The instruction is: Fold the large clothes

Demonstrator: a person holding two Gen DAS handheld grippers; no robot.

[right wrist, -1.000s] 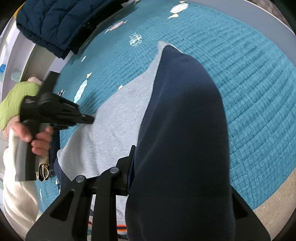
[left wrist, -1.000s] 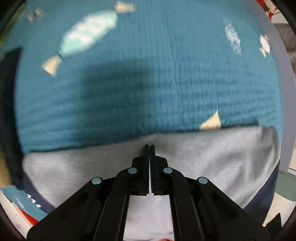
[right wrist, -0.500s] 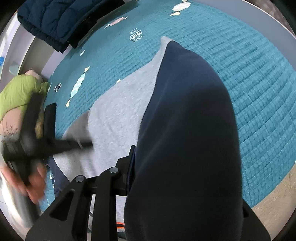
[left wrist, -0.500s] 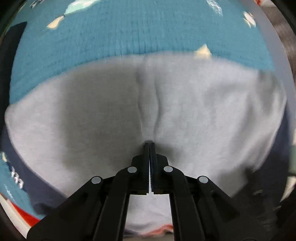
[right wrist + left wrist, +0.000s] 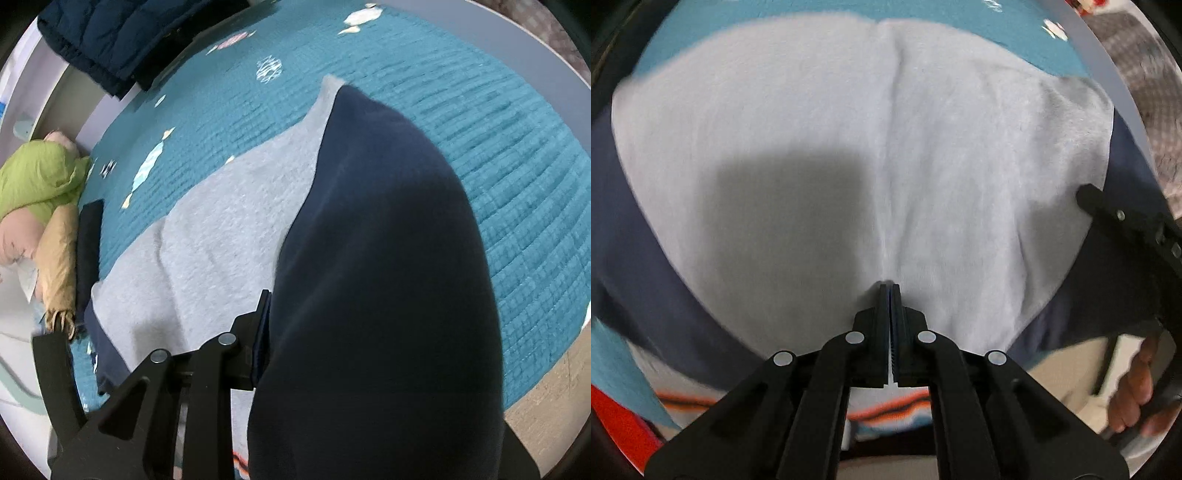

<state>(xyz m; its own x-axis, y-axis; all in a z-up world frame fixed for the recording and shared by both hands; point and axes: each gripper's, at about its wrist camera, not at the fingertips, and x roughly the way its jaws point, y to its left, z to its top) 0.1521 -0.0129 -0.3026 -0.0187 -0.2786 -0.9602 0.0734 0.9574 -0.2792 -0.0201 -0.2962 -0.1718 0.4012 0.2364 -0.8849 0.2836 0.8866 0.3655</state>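
Note:
A large garment, navy outside with a grey fleece lining, lies on a teal quilt. My left gripper is shut, its tips pressed on the grey lining near the garment's middle crease. My right gripper is shut on the garment's navy edge, which drapes over its right finger and hides it. The right gripper also shows at the right of the left wrist view, held by a hand. The grey lining shows in the right wrist view too.
A folded navy quilted jacket lies at the quilt's far left corner. A green and tan bundle lies by the left edge, with a dark folded item beside it. The bed's grey rim runs along the far side.
My left gripper has moved back toward the near edge across the grey lining, staying shut; the lining now fills its view. My right gripper holds the navy edge as before.

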